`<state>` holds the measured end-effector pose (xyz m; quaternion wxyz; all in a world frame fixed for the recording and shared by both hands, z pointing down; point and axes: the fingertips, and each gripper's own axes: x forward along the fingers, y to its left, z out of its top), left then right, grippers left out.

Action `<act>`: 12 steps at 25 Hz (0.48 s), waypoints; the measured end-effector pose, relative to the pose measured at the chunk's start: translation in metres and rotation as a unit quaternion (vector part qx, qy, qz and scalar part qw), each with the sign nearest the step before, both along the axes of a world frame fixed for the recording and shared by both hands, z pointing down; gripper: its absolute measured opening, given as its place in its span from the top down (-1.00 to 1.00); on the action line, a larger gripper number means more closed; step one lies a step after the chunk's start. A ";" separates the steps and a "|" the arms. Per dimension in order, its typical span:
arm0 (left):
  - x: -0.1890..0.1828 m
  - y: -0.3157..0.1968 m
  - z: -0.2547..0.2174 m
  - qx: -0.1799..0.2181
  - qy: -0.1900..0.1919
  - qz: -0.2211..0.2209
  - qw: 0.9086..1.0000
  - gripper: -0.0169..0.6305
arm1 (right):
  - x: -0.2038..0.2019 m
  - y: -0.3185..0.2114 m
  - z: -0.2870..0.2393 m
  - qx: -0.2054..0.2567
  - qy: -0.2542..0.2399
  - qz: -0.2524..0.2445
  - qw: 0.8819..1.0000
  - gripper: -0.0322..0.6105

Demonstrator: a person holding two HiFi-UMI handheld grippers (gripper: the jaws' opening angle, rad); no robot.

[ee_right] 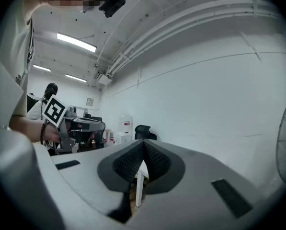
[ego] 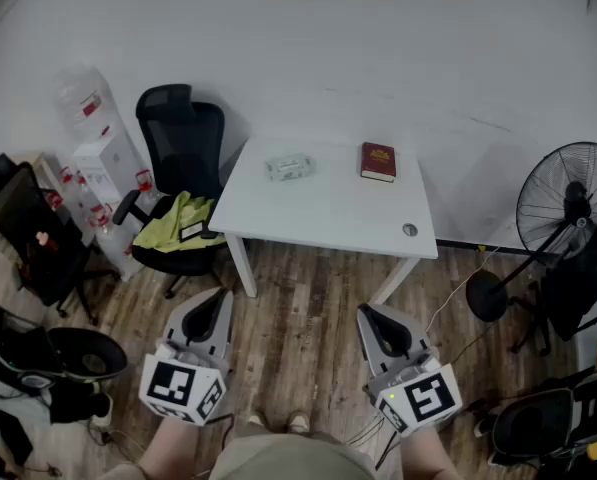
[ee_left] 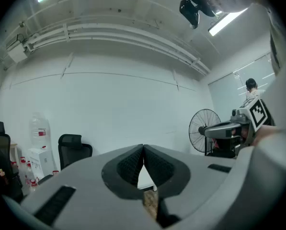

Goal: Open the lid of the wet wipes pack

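While both claws hung low over the wooden floor (ego: 308, 298), the wet wipes pack (ego: 289, 167) lay flat on the white table (ego: 328, 218), toward 11 o'clock from the table's centre and well apart from either claw. Its lid was too small in the head view to read as open or shut. A dark red book (ego: 378, 161) lay near it at 1 o'clock from the centre, separated from the pack by bare table. A small round cable port (ego: 409, 230) sat at the table's 4 o'clock corner.

The left claw (ego: 221, 296) appeared at 7 o'clock in the head view and the right claw (ego: 366, 311) at 5 o'clock, both pointing toward 12 o'clock at the table's near edge. In the left gripper view the ribbed jaws met tip to tip with nothing held; the right gripper view showed the same closed, empty state, with a white table leg (ee_right: 139, 188) visible below the tips.

A black office chair (ego: 183, 153) stood at 9 o'clock from the table, with a yellow-green cloth (ego: 178, 223) draped on its seat. A pedestal fan (ego: 568, 203) stood at 3 o'clock, and a water dispenser (ego: 98, 133) at 10 o'clock against the wall.
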<state>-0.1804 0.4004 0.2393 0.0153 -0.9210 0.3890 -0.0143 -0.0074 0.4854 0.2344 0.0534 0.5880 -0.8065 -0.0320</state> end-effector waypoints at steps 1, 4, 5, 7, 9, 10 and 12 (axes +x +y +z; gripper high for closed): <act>-0.001 0.001 0.000 -0.001 0.000 -0.001 1.000 0.88 | 0.000 0.001 -0.001 0.001 -0.001 -0.001 1.000 0.84; 0.000 0.004 -0.001 -0.002 -0.001 -0.003 1.000 0.88 | 0.002 0.002 -0.003 0.003 -0.012 -0.005 1.000 0.84; 0.000 0.005 0.000 -0.002 -0.002 -0.003 1.000 0.88 | 0.003 0.003 -0.004 0.004 -0.017 -0.006 1.000 0.84; 0.001 0.006 0.001 -0.003 -0.005 -0.003 1.000 0.88 | 0.004 0.006 -0.006 0.010 -0.026 -0.012 1.000 0.84; 0.002 0.009 0.002 -0.003 -0.006 -0.002 1.000 0.88 | 0.003 0.009 -0.008 0.015 -0.033 -0.019 0.999 0.84; 0.002 0.010 0.003 -0.004 -0.007 -0.002 1.000 0.88 | 0.003 0.010 -0.007 0.016 -0.034 -0.020 0.999 0.84; 0.004 0.011 0.005 -0.005 -0.008 -0.001 1.000 0.88 | 0.005 0.011 -0.005 0.015 -0.033 -0.019 0.999 0.84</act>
